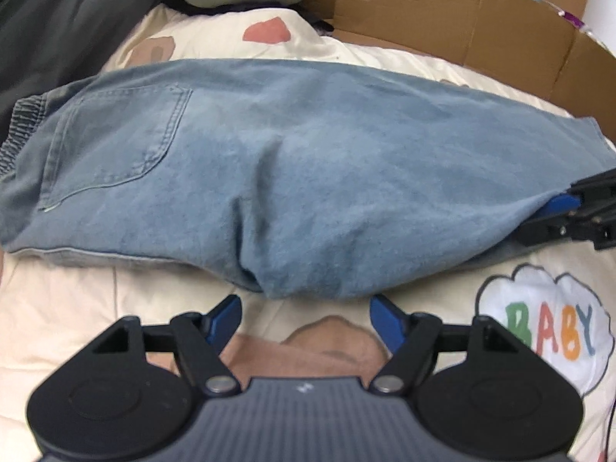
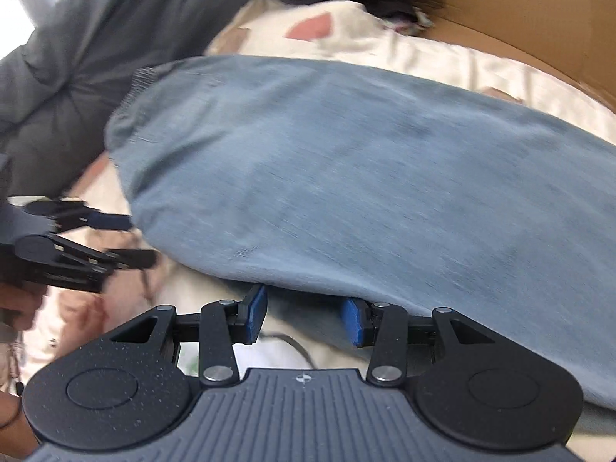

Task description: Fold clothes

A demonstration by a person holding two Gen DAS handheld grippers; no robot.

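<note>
Showing black linkage arms, blue pads (image 1: 225,321), silver pivot screws (image 1: 220,385), round black side discs and a ribbed grey body on each hand-held gripper (image 1: 304,321).

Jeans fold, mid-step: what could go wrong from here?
1. The left claw stands open just short of the folded light-blue denim jeans, gripping nothing, so that side of the fold may slump or shift.
2. The right claw sits half-open at the jeans' near edge; whether its pads pinch cloth is unclear, and a weak hold might slip.
3. The cream cartoon-print quilt underneath looks soft and rumpled, so a claw may snag it with the denim.
</note>
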